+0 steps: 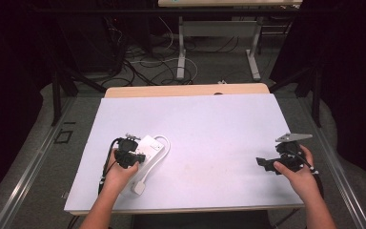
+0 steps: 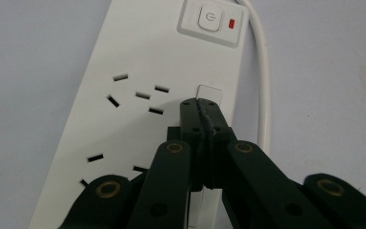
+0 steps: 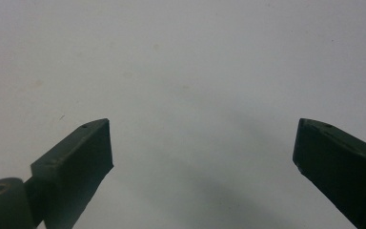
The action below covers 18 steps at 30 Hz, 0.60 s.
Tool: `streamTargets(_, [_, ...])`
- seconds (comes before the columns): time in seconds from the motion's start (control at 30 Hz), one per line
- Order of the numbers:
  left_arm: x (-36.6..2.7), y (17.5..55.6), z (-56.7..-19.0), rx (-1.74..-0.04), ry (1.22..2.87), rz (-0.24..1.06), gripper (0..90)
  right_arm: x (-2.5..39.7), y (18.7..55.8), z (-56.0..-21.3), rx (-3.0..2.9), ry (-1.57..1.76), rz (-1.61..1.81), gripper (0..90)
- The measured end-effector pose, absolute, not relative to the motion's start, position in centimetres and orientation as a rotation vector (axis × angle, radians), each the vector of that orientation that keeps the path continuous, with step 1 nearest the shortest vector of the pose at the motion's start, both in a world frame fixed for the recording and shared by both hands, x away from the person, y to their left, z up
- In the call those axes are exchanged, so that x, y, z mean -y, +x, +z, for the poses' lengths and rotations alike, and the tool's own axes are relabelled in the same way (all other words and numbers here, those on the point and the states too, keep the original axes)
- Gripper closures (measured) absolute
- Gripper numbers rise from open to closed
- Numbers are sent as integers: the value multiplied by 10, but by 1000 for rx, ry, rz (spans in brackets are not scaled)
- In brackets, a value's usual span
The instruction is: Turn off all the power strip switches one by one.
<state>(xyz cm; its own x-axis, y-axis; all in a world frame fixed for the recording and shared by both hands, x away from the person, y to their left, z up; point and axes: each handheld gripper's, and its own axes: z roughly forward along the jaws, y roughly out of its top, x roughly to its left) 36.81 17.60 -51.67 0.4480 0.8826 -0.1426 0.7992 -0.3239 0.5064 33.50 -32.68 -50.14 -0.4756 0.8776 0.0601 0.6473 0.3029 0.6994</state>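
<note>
Left gripper (image 2: 199, 107) is down over the power strip (image 2: 138, 114), and its jaws are pressed flat together, tip to tip, with nothing between them that I can see. In the left gripper view the closed tips sit right at a small raised white rectangle (image 2: 209, 94) on the strip's face, just below the switch panel; whether they actually touch the plastic I can't tell. To the left of the jaws lie the socket slots (image 2: 138, 95), a second group lower down partly behind the linkage. Up top, the power button (image 2: 209, 18) carries a standby symbol, with a small red indicator (image 2: 232, 22) just beside it; no brand name or lettering is readable. The white cord (image 2: 263, 86) runs down the strip's right edge, just beside the jaws. From the high view, the strip lies on the left part of the white worktop (image 1: 209, 124), angled, its cord looping round the far end and a white plug (image 1: 138, 187) lying near the front edge by the left hand (image 1: 119, 172). Over on the other side, the right gripper (image 3: 202, 143) has its jaws spread wide, holding nothing, bare worktop between them, well apart from the strip; the right hand (image 1: 299, 175) grips it near the worktop's right edge.
</note>
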Motion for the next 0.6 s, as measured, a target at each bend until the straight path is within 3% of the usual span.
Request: streamTargets(0.6, [-176,366,-514,-1410,2181,222,900,328,335,-501,-2237,1363,964,54])
